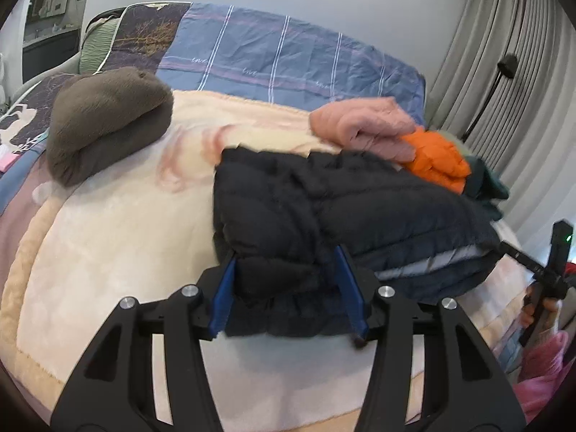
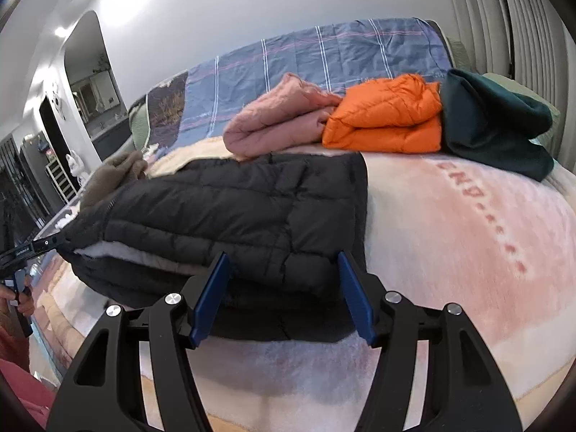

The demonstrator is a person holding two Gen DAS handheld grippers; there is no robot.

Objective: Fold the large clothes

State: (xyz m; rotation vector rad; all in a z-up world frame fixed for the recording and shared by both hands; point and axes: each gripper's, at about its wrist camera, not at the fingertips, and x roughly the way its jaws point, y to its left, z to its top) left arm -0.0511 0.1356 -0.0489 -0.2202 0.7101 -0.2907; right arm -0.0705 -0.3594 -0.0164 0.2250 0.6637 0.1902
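Five garments lie on the bed (image 2: 450, 223): one black puffer jacket (image 2: 230, 216), one brown garment (image 1: 104, 122), one pink quilted piece (image 2: 273, 122), one orange puffer (image 2: 388, 122), one dark green garment (image 2: 496, 122). Two grippers.

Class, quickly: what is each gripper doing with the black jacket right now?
Left gripper: fingers wide apart around the black jacket, whether it grips cannot be told.
Right gripper: also wide apart astride the jacket's edge, grip cannot be told.

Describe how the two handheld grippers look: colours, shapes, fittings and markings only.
Both the left gripper and the right gripper have matte black angular linkage arms with triangular cut-outs, round silver bolt heads at the joints, and flat blue finger pads. One gripper seen from outside shows a small green light.
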